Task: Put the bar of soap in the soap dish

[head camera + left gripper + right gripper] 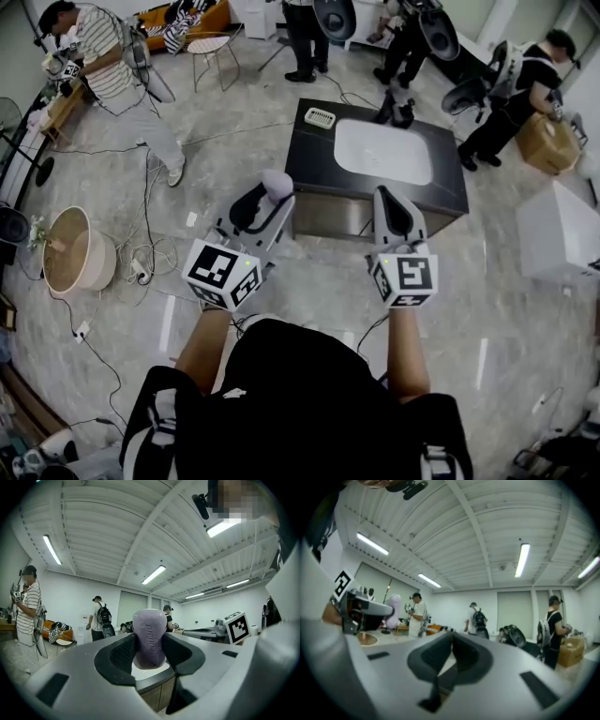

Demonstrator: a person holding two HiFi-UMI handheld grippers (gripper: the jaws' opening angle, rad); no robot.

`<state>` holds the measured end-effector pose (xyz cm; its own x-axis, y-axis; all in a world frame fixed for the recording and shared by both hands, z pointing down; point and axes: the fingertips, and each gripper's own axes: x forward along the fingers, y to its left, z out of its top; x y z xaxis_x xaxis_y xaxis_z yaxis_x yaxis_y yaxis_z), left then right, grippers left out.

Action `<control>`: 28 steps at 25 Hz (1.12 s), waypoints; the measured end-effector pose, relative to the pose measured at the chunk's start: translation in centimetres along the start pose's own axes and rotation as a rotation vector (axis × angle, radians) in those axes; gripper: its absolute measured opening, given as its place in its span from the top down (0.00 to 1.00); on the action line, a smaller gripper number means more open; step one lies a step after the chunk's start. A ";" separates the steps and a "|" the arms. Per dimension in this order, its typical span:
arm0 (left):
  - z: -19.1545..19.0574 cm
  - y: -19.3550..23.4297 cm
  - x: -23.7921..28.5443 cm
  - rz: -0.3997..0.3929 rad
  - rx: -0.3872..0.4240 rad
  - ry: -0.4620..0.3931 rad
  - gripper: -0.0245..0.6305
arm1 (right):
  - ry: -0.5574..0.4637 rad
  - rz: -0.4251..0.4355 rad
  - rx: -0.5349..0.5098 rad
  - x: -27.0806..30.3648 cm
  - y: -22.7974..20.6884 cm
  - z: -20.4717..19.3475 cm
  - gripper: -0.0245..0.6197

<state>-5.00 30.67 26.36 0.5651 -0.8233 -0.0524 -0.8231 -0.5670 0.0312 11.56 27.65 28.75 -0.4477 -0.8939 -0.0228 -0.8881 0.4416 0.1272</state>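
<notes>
Embossed lettering down the purple soap bar (149, 639), not clearly readable. Left gripper (265, 199) clamped on it, jaws wide, near the counter (314, 164); right gripper (451, 656) closed together, empty.

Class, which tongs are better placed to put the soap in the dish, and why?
Left. The left tongs grip the soap, and the dish sits toward the left end of the counter, on their side. The right tongs are shut and empty.
</notes>
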 end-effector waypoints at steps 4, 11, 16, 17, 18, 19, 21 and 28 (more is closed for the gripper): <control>-0.5 -0.7 0.6 0.021 -0.009 0.002 0.66 | 0.019 0.030 0.001 -0.3 -0.9 -1.0 0.91; -1.6 -1.3 1.6 0.022 -0.012 0.035 0.66 | 0.035 0.056 0.044 0.4 -1.3 -2.3 0.91; -2.3 -0.5 2.8 0.030 -0.026 0.046 0.66 | 0.050 0.076 0.051 1.7 -1.5 -3.2 0.91; -2.5 -0.2 3.1 0.030 -0.028 0.048 0.66 | 0.052 0.075 0.055 2.1 -1.8 -3.3 0.91; -2.6 0.0 3.5 0.030 -0.029 0.051 0.66 | 0.052 0.074 0.060 2.6 -2.0 -3.4 0.91; -2.8 0.3 3.8 0.030 -0.029 0.054 0.66 | 0.051 0.073 0.062 3.1 -2.3 -3.6 0.91; -3.0 1.2 4.4 0.031 -0.029 0.058 0.66 | 0.055 0.072 0.062 4.2 -2.5 -3.8 0.91; -4.3 6.1 8.4 0.026 -0.053 0.071 0.66 | 0.076 0.062 0.053 9.7 -3.4 -5.0 0.91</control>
<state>-5.05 20.13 30.46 0.5479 -0.8363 0.0195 -0.8344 -0.5446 0.0850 10.80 17.11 33.04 -0.4945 -0.8672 0.0590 -0.8642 0.4978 0.0735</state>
